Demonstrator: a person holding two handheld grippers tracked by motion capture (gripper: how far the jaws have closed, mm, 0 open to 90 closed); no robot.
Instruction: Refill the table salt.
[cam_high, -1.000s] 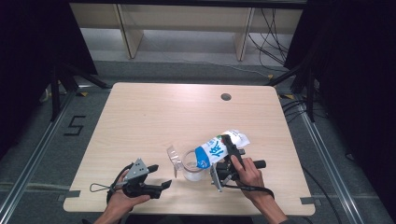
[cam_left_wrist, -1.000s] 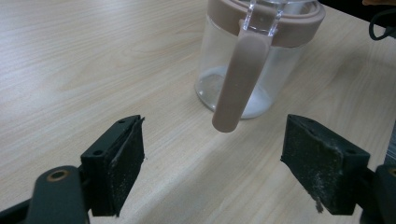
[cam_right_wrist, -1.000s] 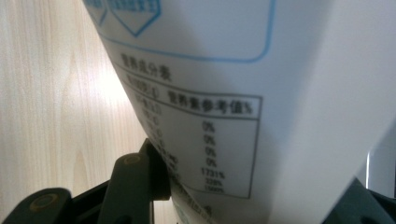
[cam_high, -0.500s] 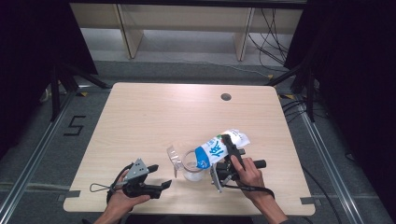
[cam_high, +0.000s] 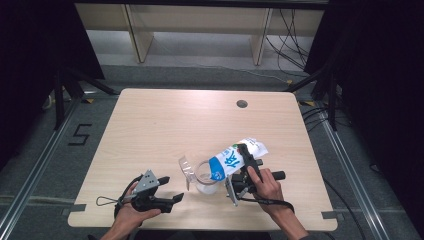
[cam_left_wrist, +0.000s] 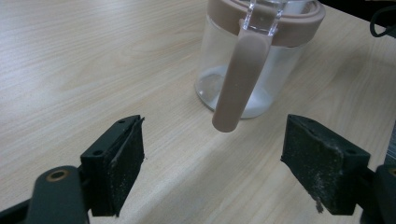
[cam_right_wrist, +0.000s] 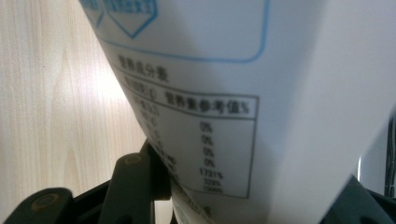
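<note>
left gripper (cam_high: 176, 198): nearest the person, low over the table near its front edge, jaws spread wide with nothing between them; it points at the jar but stands apart from it
left gripper view: both black pads (cam_left_wrist: 122, 163) flank bare wood, and the jar's brown handle (cam_left_wrist: 238, 84) hangs ahead between them, not touched
right gripper (cam_high: 248, 161): pinching the bag across its middle, jaws partly closed on it, hand tipped so the bag leans over
bag (cam_high: 235, 159): white and blue pouch, held off the table, tilted with its lower end over the jar's mouth; label side faces the right gripper's camera (cam_right_wrist: 224, 116) (print too blurred to read)
jar (cam_high: 205, 176): clear, brown rim (cam_left_wrist: 299, 32), upright on the table (cam_high: 165, 125) just left of the right hand, clear lid flipped open to its left
contents: white layer at the jar's bottom (cam_left_wrist: 252, 100), low, well under the rim
stage: pouring in hand, I judge; bag picked up and tipped, some white stuff already in
left to do: likely more pouring, then set the bag down (closing the lid may be the left gripper's job)
far side: small round hole (cam_high: 242, 104) in the tabletop, nothing else there in play
</note>
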